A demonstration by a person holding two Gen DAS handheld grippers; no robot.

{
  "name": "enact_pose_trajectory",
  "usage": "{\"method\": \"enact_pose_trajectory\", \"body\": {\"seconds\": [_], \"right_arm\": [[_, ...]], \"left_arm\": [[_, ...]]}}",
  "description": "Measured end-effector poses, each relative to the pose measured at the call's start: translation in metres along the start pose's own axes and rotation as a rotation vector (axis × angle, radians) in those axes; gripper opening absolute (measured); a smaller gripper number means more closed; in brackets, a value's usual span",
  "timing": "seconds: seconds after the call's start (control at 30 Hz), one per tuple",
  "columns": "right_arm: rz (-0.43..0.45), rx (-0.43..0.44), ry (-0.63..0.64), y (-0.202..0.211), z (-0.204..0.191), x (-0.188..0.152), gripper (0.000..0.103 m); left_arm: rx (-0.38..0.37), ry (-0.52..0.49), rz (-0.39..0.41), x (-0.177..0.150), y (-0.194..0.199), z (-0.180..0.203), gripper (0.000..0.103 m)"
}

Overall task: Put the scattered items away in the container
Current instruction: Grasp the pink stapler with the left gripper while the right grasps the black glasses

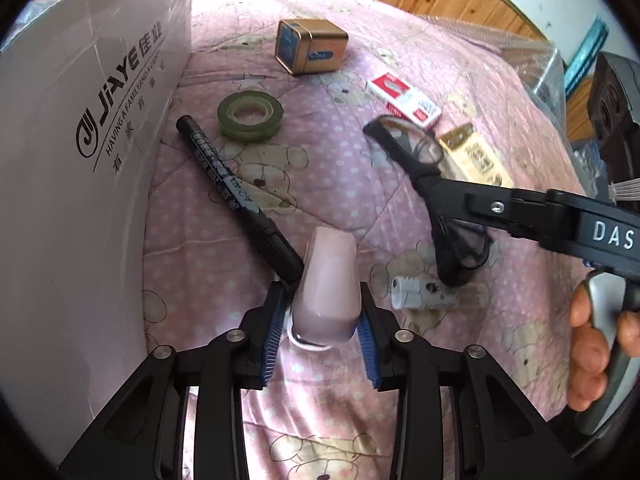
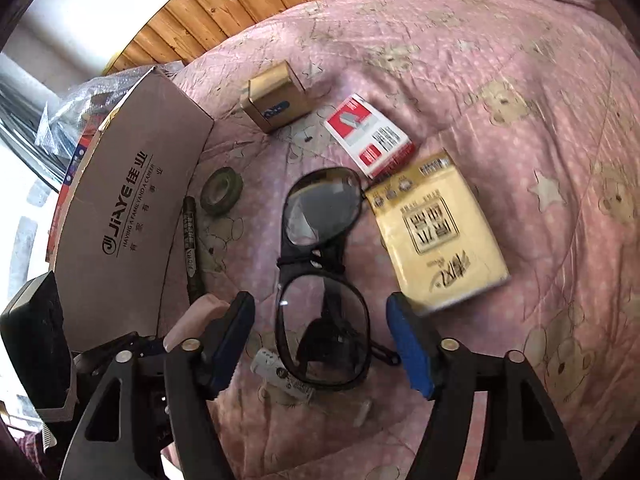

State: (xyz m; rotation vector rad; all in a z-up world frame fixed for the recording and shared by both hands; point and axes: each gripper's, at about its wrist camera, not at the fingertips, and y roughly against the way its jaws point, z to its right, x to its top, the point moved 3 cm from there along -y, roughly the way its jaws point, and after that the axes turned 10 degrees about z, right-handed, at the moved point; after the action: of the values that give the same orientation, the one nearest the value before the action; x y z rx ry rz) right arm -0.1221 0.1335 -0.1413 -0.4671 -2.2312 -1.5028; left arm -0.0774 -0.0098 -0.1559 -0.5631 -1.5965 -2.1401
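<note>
A pink case (image 1: pixel 328 292) with a white rim lies on the pink quilt between the blue pads (image 1: pixel 276 332) of my left gripper (image 1: pixel 322 336). The pads sit close on either side with thin gaps, so it is open. The container is a white JIAYE carton (image 1: pixel 80 160) standing at the left. My right gripper (image 2: pixel 324 344) is wide open above the black glasses (image 2: pixel 320 264), one lens between its pads, not touching. In the left wrist view one of its fingers (image 1: pixel 520 204) crosses over the glasses (image 1: pixel 416 148).
Scattered on the quilt: a gold tin (image 1: pixel 310 46), a green tape roll (image 1: pixel 250 114), a black marker (image 1: pixel 236 196), a red-and-white box (image 2: pixel 368 136), a yellow tissue pack (image 2: pixel 436 232), a small white tube (image 1: pixel 424 292). A person's hand (image 1: pixel 592 340) holds the right handle. Wooden panelling lies behind.
</note>
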Motion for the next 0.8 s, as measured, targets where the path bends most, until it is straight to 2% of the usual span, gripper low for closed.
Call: {"method": "enact_pose_trajectory", "body": {"seconds": [0.07,0.13,0.23,0.33,0.4,0.53,0.6,0.67,0.8], "right_arm": [[0.005,0.001,0.065,-0.014,-0.013,0.009,0.069],[-0.019,-0.005,0.086,-0.03,-0.015,0.012,0.04],[-0.026,-0.003,0.04,-0.025,0.0,0.007,0.041],[-0.029,-0.031,-0.006,-0.009,0.02,-0.001,0.041],[-0.034,-0.02,-0.036,-0.01,0.028,-0.005,0.042],[-0.005,-0.042,0.024,-0.017,0.022,-0.003,0.045],[0.01,-0.049,0.045,-0.017,0.021,-0.002,0.04],[0.019,-0.024,-0.006,-0.01,0.025,-0.002,0.039],[0.066,0.026,-0.03,0.011,0.021,0.003,0.039]], "left_arm": [[-0.05,0.011,0.036,0.004,-0.003,0.005,0.036],[-0.092,-0.007,0.049,0.006,-0.005,0.01,0.028],[-0.105,-0.067,0.044,0.003,-0.002,0.02,0.029],[-0.089,-0.072,0.038,-0.006,-0.001,0.016,0.029],[-0.085,-0.067,0.034,-0.01,-0.005,0.018,0.03],[-0.071,-0.089,0.056,-0.003,-0.014,0.025,0.026],[-0.065,-0.077,0.05,-0.002,-0.015,0.026,0.026],[-0.051,-0.075,0.054,-0.001,-0.008,0.026,0.026],[-0.032,-0.046,0.07,0.0,0.011,0.022,0.026]]}}
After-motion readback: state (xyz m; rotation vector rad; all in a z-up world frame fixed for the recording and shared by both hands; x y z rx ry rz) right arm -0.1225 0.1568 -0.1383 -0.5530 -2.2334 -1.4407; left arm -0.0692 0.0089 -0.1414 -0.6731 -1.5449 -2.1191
